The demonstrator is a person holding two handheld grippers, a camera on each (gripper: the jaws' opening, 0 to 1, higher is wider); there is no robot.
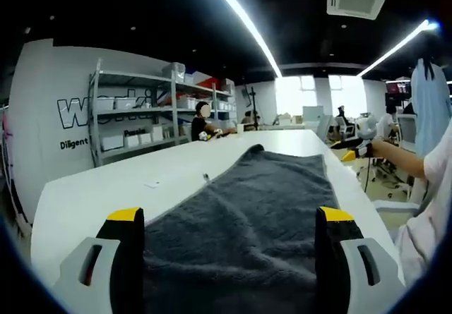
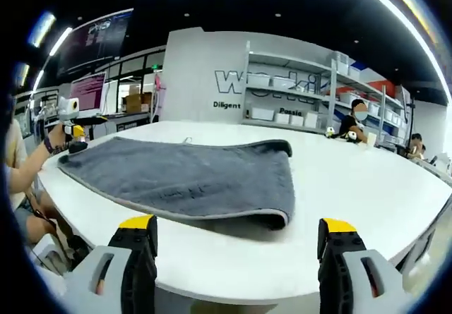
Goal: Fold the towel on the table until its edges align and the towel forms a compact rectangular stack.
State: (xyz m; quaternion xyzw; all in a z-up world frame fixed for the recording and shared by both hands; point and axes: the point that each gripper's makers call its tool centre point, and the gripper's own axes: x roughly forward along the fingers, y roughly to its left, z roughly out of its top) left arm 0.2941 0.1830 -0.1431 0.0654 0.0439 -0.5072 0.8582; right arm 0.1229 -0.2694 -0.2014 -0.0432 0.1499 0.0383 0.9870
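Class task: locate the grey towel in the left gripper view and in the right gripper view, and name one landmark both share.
Left gripper view: grey towel at lower centre, running away between the jaws.
Right gripper view: centre left, lying flat across the table.
Shared landmark: the metal shelving.

Left gripper (image 1: 233, 240) is hovering low with both yellow-tipped jaws spread wide, gripping nothing. Right gripper (image 2: 236, 250) is doing likewise, jaws gaping. The person's forearm (image 1: 402, 157) is reaching forward, hand gripping that right tool.
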